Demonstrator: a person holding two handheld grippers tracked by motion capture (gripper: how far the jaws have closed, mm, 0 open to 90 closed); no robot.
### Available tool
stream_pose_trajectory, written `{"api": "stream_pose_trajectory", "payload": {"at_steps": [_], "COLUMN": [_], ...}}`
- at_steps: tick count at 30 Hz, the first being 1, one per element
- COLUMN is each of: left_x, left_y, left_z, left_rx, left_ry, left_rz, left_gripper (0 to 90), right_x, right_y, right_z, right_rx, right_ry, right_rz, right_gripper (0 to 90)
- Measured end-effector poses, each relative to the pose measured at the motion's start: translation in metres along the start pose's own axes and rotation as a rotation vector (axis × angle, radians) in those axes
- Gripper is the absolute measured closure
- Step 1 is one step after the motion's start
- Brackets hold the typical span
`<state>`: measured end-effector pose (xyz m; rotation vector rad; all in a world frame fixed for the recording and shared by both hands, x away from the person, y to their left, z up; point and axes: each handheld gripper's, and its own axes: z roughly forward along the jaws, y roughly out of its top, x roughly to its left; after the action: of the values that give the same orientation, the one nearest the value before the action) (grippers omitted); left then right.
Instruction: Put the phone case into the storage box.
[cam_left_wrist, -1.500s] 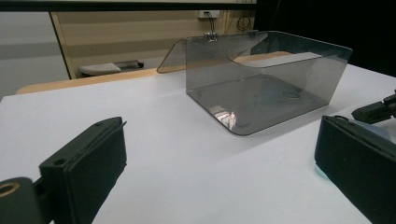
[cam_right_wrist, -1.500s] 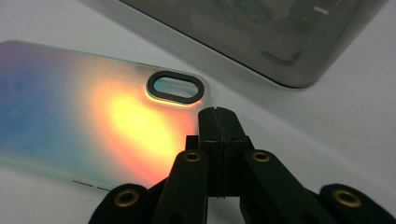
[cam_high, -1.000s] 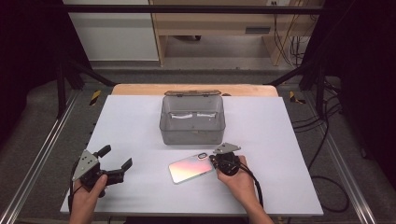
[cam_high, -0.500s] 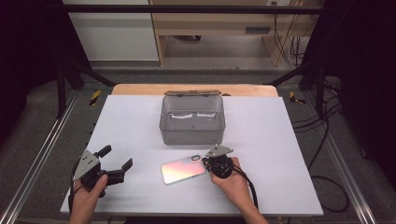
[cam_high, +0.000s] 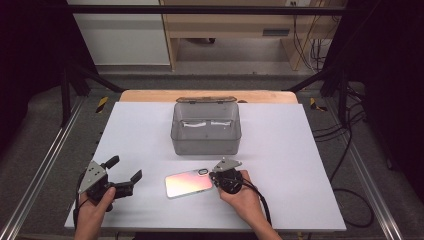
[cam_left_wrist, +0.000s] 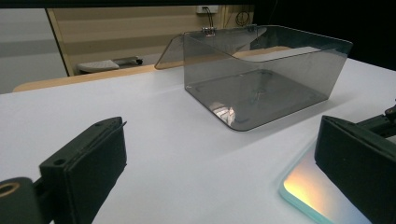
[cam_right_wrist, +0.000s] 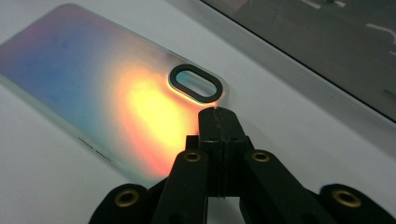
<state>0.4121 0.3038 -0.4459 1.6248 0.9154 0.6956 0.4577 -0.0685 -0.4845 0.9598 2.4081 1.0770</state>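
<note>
Right tool (cam_right_wrist: 218, 112) pressed together, tip at iridescent phone case (cam_high: 189, 183) edge on white worktop (cam_high: 280, 150); left tool (cam_high: 122, 174) spread wide, near grey box (cam_high: 206, 129).

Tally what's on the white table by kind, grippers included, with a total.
Clear grey box, lid open: 1
Iridescent phone case: 1
Grippers: 2, the left gripper open, the right gripper shut at the case's edge
Total: 4
</note>
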Motion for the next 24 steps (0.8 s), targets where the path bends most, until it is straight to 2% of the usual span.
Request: {"api": "stream_pose_trajectory", "payload": {"at_steps": [8,9,11,16,18,19,20,21,22,23,24], "left_x": [0.002,0.002,0.003,0.004,0.006,0.006,0.007,0.007,0.009,0.010,0.010], "left_y": [0.000,0.000,0.000,0.000,0.000,0.000,0.000,0.000,0.000,0.000,0.000], "left_z": [-0.001,-0.001,-0.001,-0.002,-0.003,-0.003,-0.004,-0.004,-0.005,-0.005,-0.005], "left_rx": [0.002,0.002,0.001,-0.004,-0.006,-0.006,-0.013,-0.013,-0.013,-0.014,-0.014], "left_ry": [0.009,0.011,0.012,0.021,0.028,0.028,0.037,0.037,0.042,0.045,0.045], "left_rz": [-0.001,-0.003,-0.003,-0.005,-0.008,-0.008,-0.012,-0.012,-0.014,-0.017,-0.017], "left_gripper": [2.2,2.2,2.2,2.2,2.2,2.2,2.2,2.2,2.2,2.2,2.2], "right_x": [0.017,0.026,0.034,0.053,0.053,0.052,0.051,0.051,0.050,0.050,0.050], "right_y": [0.004,0.006,0.007,0.012,0.014,0.016,0.018,0.018,0.024,0.027,0.027], "right_z": [0.002,0.003,0.004,0.008,0.006,0.004,0.002,0.002,0.001,0.001,0.001], "right_rx": [-0.002,-0.004,-0.003,-0.008,-0.032,-0.054,-0.061,-0.061,-0.058,-0.064,-0.064], "right_ry": [0.045,0.068,0.089,0.124,0.129,0.136,0.152,0.152,0.189,0.200,0.200], "right_rz": [-0.030,-0.040,-0.049,-0.100,-0.106,-0.112,-0.118,-0.118,-0.137,-0.152,-0.152], "right_gripper": [90.0,90.0,90.0,87.4,75.2,66.3,53.4,53.4,34.1,28.9,28.9]}}
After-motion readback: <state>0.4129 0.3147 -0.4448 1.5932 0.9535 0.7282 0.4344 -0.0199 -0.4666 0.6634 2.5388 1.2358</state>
